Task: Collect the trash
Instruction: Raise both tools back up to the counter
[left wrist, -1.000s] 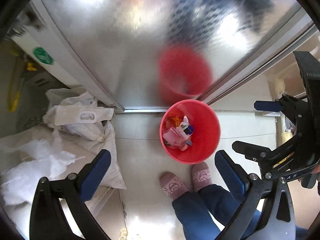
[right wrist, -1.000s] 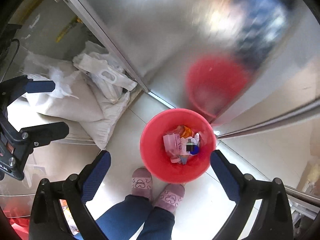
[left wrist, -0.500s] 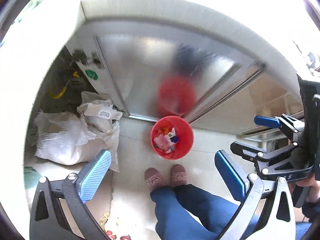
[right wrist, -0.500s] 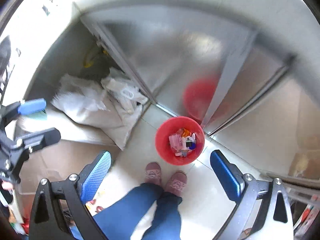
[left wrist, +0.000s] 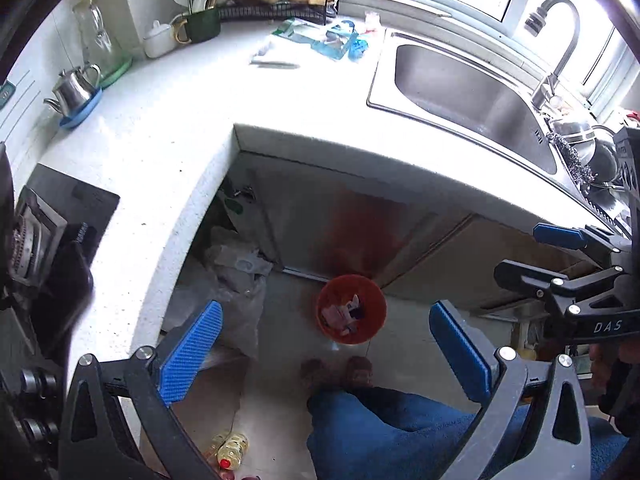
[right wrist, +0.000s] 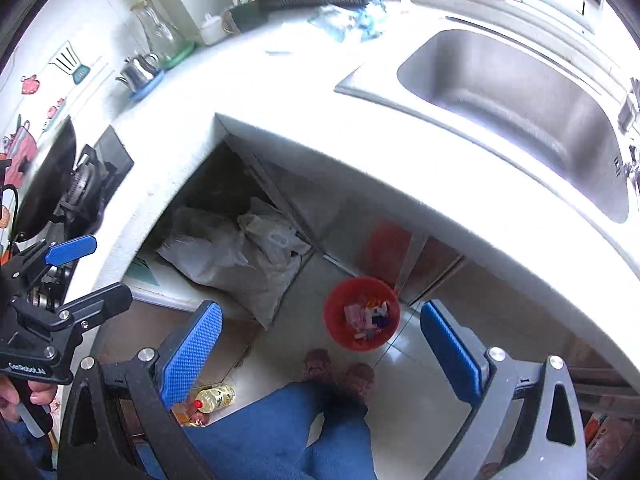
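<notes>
Both grippers are held high above the kitchen floor, looking down past the edge of the white countertop [left wrist: 168,128]. The left gripper [left wrist: 324,356] has its blue-padded fingers spread wide with nothing between them; the right gripper [right wrist: 320,350] stands likewise apart and empty. Neither is carrying any item at this moment. The red bin [left wrist: 351,309] sits on the tiled floor directly in front of the person's slippered feet, just beside the steel cabinet fronts below the sink [left wrist: 472,92], which places it within easy dropping reach of anyone working at the counter. It already holds a small heap of wrappers and scraps, so part of the collection appears done. Further candidates lie on the countertop to the left of the sink: a loose cluster of blue and white packaging [left wrist: 320,40], well apart from the bin and from both grippers. In my judgement the raised, open posture suits a survey of the counter ahead of the next pick-up, and that packaging looks the likeliest target. White sacks [right wrist: 240,256] are stowed in the open space under the counter corner, and an oil bottle [right wrist: 214,398] lies on the floor near the person's leg; whether either counts as trash cannot be determined.
</notes>
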The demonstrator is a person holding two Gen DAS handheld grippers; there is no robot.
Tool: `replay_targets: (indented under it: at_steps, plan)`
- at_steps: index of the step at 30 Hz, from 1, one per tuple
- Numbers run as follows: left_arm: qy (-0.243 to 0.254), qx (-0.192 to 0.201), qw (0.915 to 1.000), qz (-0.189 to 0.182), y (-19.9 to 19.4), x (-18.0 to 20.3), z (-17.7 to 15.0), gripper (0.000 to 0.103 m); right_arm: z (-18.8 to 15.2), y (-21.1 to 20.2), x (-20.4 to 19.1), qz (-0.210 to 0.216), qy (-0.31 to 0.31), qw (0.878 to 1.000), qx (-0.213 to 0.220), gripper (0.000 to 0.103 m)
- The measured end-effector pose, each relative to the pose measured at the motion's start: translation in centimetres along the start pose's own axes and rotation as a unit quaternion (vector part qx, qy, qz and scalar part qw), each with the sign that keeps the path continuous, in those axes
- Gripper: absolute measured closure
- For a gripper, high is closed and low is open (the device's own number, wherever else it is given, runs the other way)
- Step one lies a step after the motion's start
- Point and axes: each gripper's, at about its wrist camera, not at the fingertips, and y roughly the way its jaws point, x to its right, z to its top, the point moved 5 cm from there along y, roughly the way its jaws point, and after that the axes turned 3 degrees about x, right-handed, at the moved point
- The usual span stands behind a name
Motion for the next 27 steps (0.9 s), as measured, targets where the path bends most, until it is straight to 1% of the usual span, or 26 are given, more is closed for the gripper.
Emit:
replay_targets:
  at_steps: [3,5,10,13,15,17,19,21,23,27]
  plan:
    - [-0.007,0.021,0.9998,0.005,-1.9,0.0,1.0,0.000,0.7,-1.6,-0.6,-0.004,-0.011,1.000,0.005,0.003]
    - [-0.007,0.031,0.9995,0.002,-2.8,0.1,1.5,0.000,1.1,-2.6,-1.0,-0.004,-0.019,1.000,0.011,0.003]
    - [0.006,0.050,0.9987,-0.002,-4.4,0.3,3.6,0.000,2.8,-4.5,-1.5,-0.007,-0.027,0.999,0.029,0.003]
    - [0.010,0.059,0.9981,-0.012,-4.8,0.2,5.3,0.000,4.3,-4.8,-1.5,-0.009,-0.031,0.999,0.040,0.003]
    - [0.010,0.065,0.9976,-0.021,-4.7,-0.1,6.7,0.000,5.6,-5.0,-1.5,-0.012,-0.034,0.998,0.049,0.003]
    - [0.014,0.071,0.9971,-0.022,-4.4,-0.5,8.3,0.000,6.8,-5.1,-1.5,-0.018,-0.036,0.998,0.054,0.003]
    - [0.019,0.076,0.9967,-0.022,-3.8,-1.2,10.1,0.000,8.1,-4.7,-1.6,-0.024,-0.035,0.997,0.058,0.003]
    - [0.019,0.080,0.9962,-0.031,-3.1,-1.9,12.0,0.000,9.4,-4.3,-1.3,-0.028,-0.031,0.997,0.061,0.003]
    - [0.024,0.080,0.9957,-0.042,-1.8,-2.7,14.2,0.000,11.1,-3.7,-0.9,-0.036,-0.025,0.997,0.064,0.003]
    - [0.041,0.077,0.9951,-0.046,0.5,-4.5,18.3,0.000,15.1,-1.7,-0.3,-0.037,-0.005,0.997,0.071,0.003]
